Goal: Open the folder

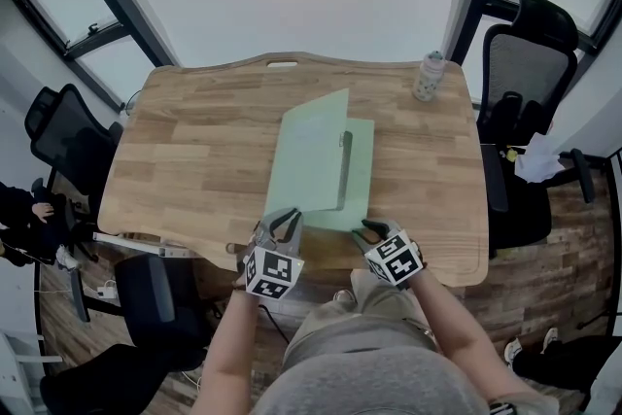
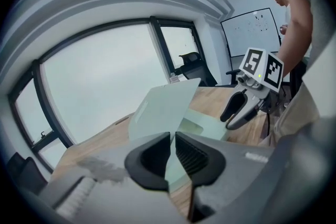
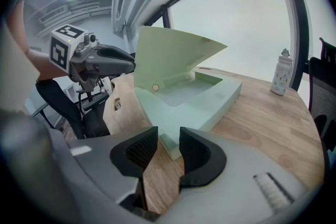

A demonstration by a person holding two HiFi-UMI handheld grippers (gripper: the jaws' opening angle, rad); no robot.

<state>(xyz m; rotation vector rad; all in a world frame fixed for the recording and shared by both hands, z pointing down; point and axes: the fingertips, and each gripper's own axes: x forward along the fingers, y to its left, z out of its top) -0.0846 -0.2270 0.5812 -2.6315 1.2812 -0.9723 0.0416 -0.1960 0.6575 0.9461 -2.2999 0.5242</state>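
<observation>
Wooden counter (image 1: 194, 151) with green folder (image 1: 360, 172) at its centre; left tongs (image 1: 285, 221) clamped on cover (image 1: 309, 155), partly raised; right tongs (image 1: 372, 230) apart, empty, at counter's near edge; full opening apparently remains.

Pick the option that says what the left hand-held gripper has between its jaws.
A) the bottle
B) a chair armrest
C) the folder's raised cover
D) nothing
C: the left gripper view shows the left hand-held gripper with its jaws pinched on the near edge of the folder's raised cover.
</observation>
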